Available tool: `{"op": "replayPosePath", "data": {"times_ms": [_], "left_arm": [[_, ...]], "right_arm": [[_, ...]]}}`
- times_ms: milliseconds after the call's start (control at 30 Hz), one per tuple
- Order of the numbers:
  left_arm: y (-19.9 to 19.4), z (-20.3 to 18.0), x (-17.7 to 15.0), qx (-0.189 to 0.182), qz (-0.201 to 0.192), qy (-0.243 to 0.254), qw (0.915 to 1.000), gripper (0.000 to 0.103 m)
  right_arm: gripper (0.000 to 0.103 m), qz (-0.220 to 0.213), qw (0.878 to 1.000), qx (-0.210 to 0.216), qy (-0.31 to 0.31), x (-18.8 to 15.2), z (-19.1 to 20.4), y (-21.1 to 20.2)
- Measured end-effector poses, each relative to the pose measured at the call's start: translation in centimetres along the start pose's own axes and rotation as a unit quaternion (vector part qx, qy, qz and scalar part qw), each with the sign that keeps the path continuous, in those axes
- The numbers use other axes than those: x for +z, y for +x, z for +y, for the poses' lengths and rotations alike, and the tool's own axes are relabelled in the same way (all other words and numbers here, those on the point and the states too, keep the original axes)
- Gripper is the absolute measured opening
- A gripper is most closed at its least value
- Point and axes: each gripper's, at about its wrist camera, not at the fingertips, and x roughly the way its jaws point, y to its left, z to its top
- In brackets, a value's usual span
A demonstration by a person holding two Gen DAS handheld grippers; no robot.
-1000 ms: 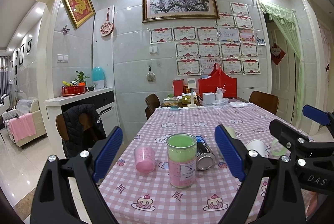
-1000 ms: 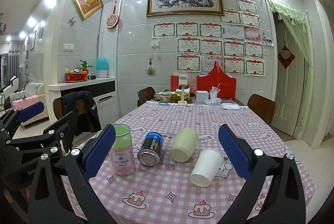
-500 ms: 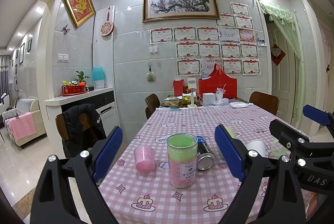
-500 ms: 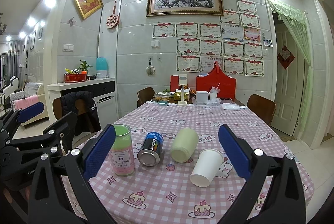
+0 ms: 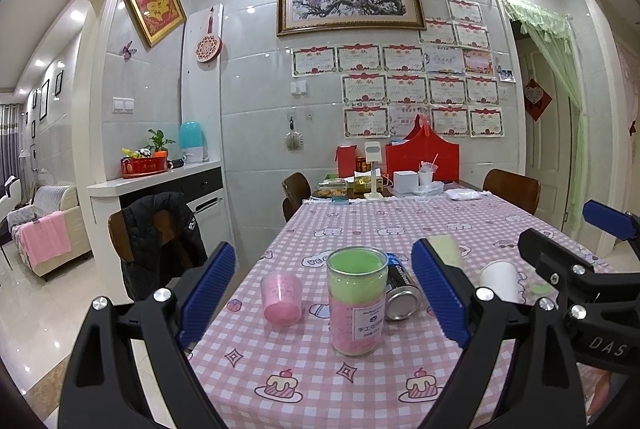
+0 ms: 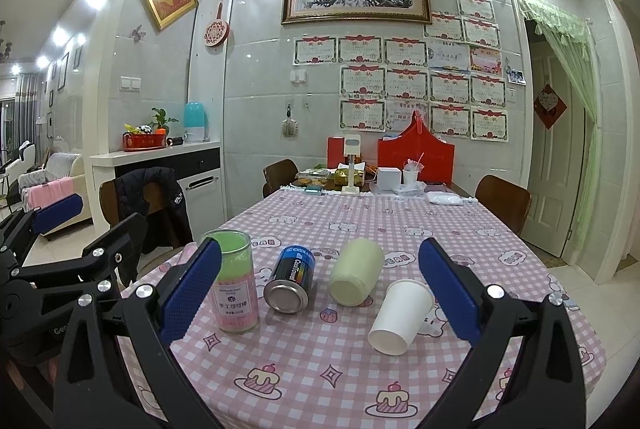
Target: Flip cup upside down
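A white paper cup (image 6: 401,315) lies on its side on the pink checked tablecloth (image 6: 320,369), mouth toward me; it also shows in the left wrist view (image 5: 500,279). A pale green cup (image 6: 356,277) lies on its side behind it. A pink cup (image 5: 281,298) lies on its side at the left. My right gripper (image 6: 320,293) is open and empty, hovering short of the cups. My left gripper (image 5: 320,293) is open and empty, with the tall green-and-pink jar (image 5: 357,301) between its fingers' line of sight.
A blue can (image 6: 291,285) lies on its side beside the jar (image 6: 234,281). Boxes, food and a red bag (image 6: 416,157) crowd the table's far end. Chairs (image 6: 502,201) stand around; one at the left carries a black jacket (image 5: 160,241).
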Motion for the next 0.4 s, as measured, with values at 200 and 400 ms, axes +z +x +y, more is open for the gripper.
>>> {"op": "replayPosePath", "data": {"times_ms": [200, 400], "left_arm": [[0.5, 0.2, -0.5, 0.005, 0.001, -0.001, 1.0, 0.088], [1.8, 0.5, -1.3, 0.013, 0.013, 0.002, 0.9998, 0.088]], "right_arm": [[0.095, 0.005, 1.0, 0.0, -0.001, -0.3, 0.3, 0.6], [0.095, 0.02, 1.0, 0.001, -0.005, -0.9, 0.7, 2.0]]}}
